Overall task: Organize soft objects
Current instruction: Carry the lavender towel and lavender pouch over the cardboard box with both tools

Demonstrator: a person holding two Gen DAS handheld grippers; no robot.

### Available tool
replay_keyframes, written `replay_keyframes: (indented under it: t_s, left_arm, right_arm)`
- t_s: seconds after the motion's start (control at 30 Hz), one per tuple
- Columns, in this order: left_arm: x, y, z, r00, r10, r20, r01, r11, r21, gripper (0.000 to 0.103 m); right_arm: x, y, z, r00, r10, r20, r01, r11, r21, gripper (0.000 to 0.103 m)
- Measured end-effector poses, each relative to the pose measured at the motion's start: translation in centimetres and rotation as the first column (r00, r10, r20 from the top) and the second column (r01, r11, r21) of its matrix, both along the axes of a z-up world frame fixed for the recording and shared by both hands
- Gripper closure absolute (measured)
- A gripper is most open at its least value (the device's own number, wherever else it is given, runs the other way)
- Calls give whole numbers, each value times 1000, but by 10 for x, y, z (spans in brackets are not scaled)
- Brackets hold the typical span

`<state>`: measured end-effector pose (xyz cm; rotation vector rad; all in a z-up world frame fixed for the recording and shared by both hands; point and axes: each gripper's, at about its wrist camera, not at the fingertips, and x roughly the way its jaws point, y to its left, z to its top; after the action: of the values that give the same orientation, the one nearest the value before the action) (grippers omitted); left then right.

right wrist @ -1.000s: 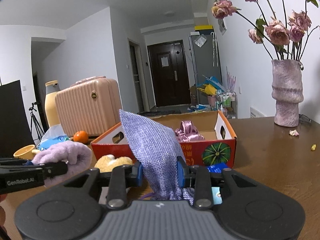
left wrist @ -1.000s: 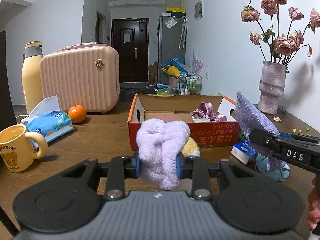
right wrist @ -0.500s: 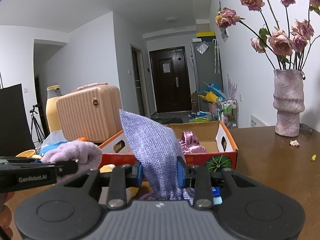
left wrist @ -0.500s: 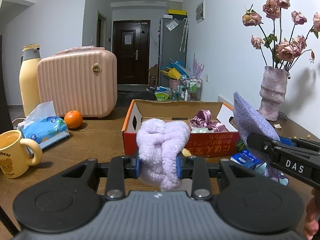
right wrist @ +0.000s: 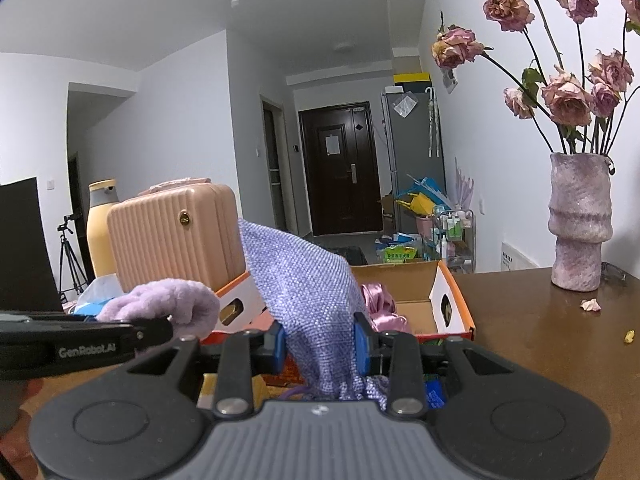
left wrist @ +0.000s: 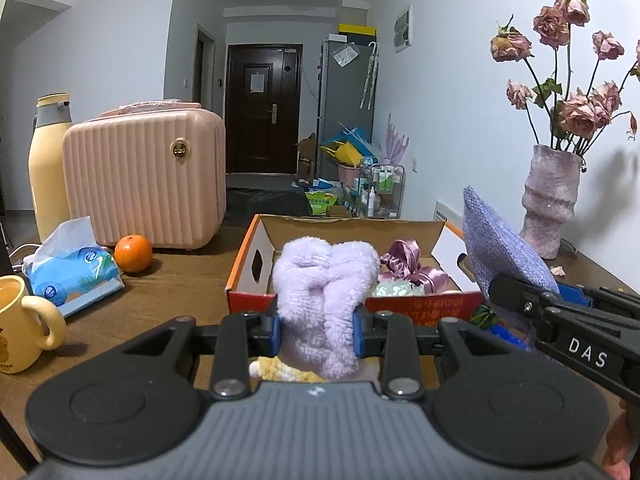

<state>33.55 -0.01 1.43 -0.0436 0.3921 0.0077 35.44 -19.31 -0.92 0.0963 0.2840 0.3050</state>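
Note:
My left gripper [left wrist: 318, 330] is shut on a fluffy lilac cloth [left wrist: 324, 280], held above the table just in front of the open cardboard box [left wrist: 256, 256]. My right gripper [right wrist: 320, 346] is shut on a woven purple pouch [right wrist: 304, 280], held up beside the box's right end; the pouch also shows in the left wrist view [left wrist: 500, 248]. The lilac cloth shows at the left of the right wrist view [right wrist: 168, 302]. Inside the box lie a shiny pink fabric piece [left wrist: 408, 264] and a pale sequinned item [left wrist: 396, 289]. A yellow plush thing [left wrist: 280, 370] lies under the left gripper.
A pink suitcase [left wrist: 144, 180], a yellow bottle [left wrist: 46, 160], an orange [left wrist: 133, 253], a tissue pack [left wrist: 68, 272] and a yellow mug [left wrist: 16, 304] stand at the left. A vase of dried roses [left wrist: 554, 200] stands at the right. Blue packets [right wrist: 434, 394] lie below the right gripper.
Both grippers have risen and moved towards the box with their items still held. More of the box's inside now shows.

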Motion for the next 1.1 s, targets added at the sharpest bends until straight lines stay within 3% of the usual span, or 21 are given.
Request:
replay_keyframes:
  t_s: [1.1]
  left_arm:
    - [71, -7, 9, 1000, 2, 28, -1, 1000, -23, 71]
  right_arm:
    - [70, -2, 4, 1000, -13, 8, 13, 1000, -7, 72]
